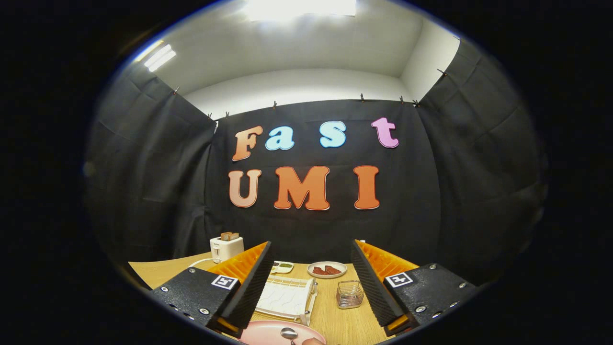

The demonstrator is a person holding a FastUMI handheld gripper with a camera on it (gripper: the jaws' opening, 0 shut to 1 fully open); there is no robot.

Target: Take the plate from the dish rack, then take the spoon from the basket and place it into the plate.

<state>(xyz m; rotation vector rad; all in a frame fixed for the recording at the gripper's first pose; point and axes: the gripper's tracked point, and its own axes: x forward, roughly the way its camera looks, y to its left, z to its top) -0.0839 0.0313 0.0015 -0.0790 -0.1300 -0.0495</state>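
Near the worktop's (330, 316) front edge, spoon (289, 333) rests in pink plate (268, 331); fingers (309, 297) spread apart above, gripping nothing, apparently after release.

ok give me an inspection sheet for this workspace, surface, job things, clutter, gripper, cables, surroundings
surface: wooden table, light grain.
job's things: pink plate lies nearest the fingers, spoon in it; white dish rack holds no plate; wire basket looks empty.
clutter: white toaster with toast; small dish of greens; far plate of reddish food.
grippers: gripper open, fingers wide apart, holding nothing.
cables: white cord runs from the toaster.
surroundings: black cloth wall, white ceiling with lights.
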